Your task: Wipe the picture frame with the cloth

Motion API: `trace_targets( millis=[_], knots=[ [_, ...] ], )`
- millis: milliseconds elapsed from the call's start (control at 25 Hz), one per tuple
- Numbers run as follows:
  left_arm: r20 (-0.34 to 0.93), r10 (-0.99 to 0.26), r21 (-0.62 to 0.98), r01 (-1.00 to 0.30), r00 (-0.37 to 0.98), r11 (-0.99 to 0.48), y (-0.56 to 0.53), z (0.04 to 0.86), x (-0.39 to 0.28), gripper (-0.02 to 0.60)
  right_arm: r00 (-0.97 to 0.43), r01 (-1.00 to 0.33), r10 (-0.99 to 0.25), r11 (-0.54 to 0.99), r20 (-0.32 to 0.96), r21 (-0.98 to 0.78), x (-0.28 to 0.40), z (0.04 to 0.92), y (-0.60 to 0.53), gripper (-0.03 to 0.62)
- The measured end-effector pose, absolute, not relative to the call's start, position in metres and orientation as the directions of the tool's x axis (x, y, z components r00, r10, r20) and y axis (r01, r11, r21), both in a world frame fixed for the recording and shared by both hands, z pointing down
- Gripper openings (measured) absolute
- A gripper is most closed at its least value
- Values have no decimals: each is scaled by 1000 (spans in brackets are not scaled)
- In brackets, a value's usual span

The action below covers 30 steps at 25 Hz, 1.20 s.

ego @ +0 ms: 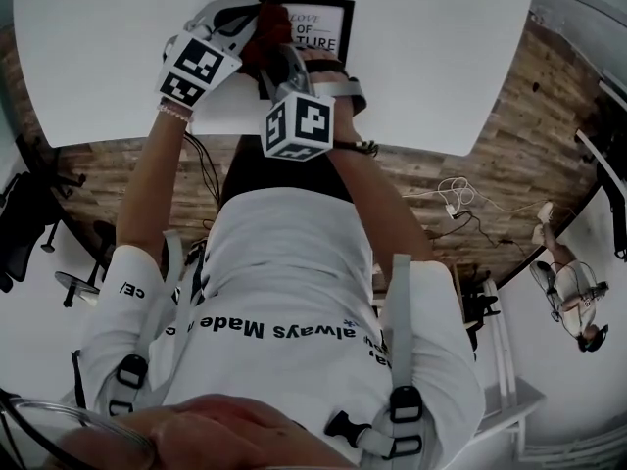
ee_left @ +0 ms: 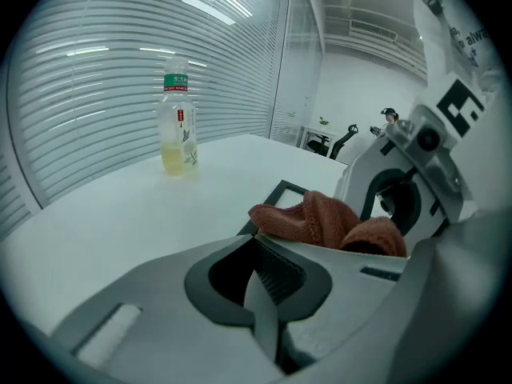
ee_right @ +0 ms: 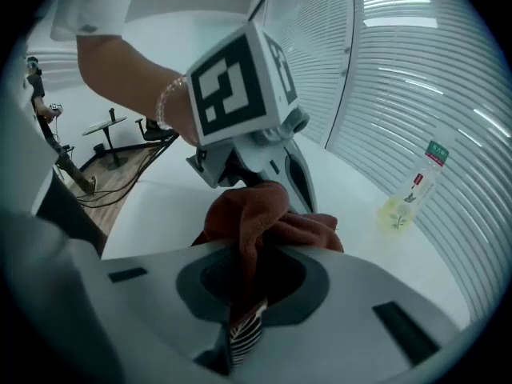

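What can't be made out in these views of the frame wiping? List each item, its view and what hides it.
- Picture frame, head view: its left part and some of its print are covered by the cloth and right gripper.
- Picture frame, left gripper view: only one corner shows; the rest lies behind the cloth and right gripper.
- Bottle label, left gripper view: too small to read.

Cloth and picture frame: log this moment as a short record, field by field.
cloth: reddish-brown, bunched at the picture frame's edge
picture frame: black border, lying flat on the table
right gripper: shut on the cloth
left gripper: jaws together, nothing between them, close beside the cloth
bottle: upright, apart from the picture frame
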<state>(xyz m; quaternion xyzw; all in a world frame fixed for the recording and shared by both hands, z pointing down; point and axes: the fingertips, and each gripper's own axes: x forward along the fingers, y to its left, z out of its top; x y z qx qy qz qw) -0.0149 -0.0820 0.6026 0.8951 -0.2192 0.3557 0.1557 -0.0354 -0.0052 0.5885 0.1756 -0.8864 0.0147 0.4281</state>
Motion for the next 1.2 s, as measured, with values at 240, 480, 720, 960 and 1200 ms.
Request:
trace_targets(
  millis=[240,480,720,960,1200],
  knots=[
    [708,-283,113,-499,647,-859,-83,602,-16,3,-556,-313,-303,939,774,143,-38,593,-9,15],
    [714,-281,99,-491,641,-866,-82,604,-13,3,-517,-328,-316,931,795,157,-17,599,-10,15],
    [717,-284,89,-487,637,-869,-82,605,-14,3,-472,-351,-329,921,818,168,14,606,-11,15],
    [716,-289,72,-479,635,-875,-81,603,-18,3,-417,-393,-366,898,832,198,52,599,-11,15],
    [715,-287,73,-476,637,-876,-82,603,-16,3,-365,-485,-401,852,840,196,103,601,-12,15]
  ],
)
